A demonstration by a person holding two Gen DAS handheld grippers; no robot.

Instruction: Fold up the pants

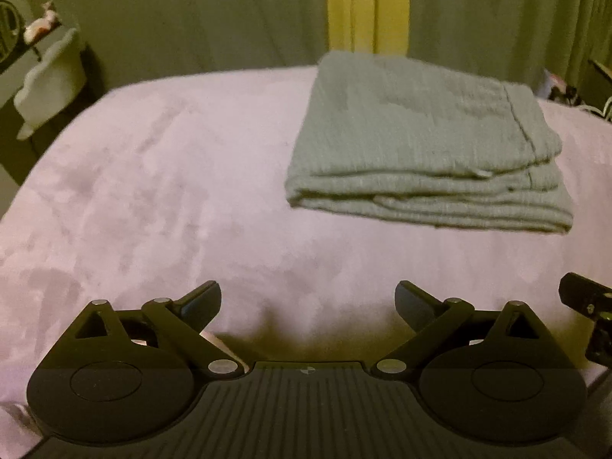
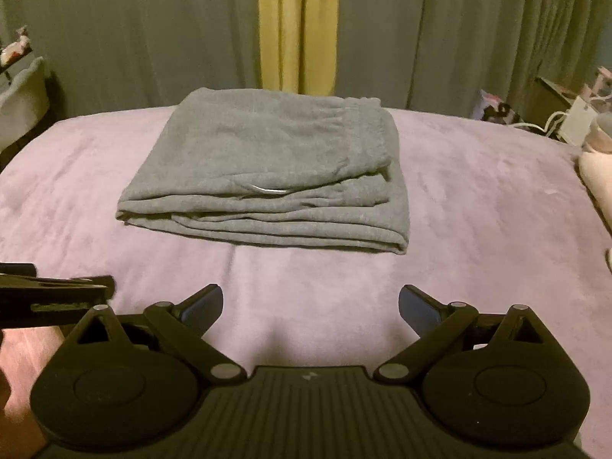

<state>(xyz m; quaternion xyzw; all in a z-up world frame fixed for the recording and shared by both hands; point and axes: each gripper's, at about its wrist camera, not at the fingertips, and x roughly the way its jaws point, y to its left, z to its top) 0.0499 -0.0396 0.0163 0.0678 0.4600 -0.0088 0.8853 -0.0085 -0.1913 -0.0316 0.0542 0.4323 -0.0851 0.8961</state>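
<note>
Left tongs (image 1: 308,298), fingers spread and empty, over the bare lilac plush bed (image 1: 153,191); right tongs (image 2: 310,302) likewise spread and empty. The grey pants (image 2: 264,168) lie ahead of them mid-bed, a squarish stack of soft, ribbed knit layers. Probably light and limp; best pinched at the stacked near edge.
</note>
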